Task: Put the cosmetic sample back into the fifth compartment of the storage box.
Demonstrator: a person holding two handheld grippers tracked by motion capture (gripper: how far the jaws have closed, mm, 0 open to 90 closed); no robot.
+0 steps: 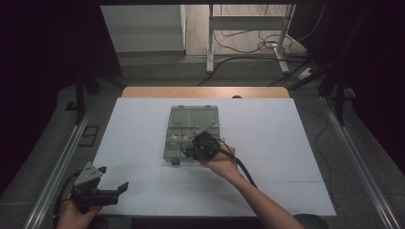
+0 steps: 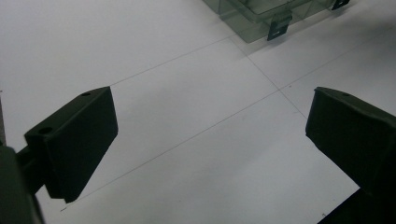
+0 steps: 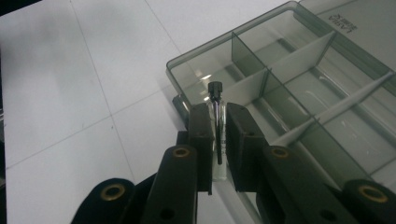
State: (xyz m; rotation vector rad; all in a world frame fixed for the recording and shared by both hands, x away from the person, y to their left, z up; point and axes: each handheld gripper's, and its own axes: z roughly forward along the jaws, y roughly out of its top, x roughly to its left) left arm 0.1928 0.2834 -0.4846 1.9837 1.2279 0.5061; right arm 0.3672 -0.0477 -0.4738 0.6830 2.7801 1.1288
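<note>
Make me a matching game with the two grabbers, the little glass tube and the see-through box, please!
Things:
1. left gripper
2. right gripper
3. small glass tube
4. clear box

States or places:
A. lid open, middle of the white table
B. jaws wide apart, nothing between them
C. squeezed between two black jaws, black cap on top
D. jaws closed, held over the box's edge

Pairs: 1-B, 2-D, 3-C, 4-A

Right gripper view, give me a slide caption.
Right tool grips a small black-capped vial upright over the open compartment box.
</note>
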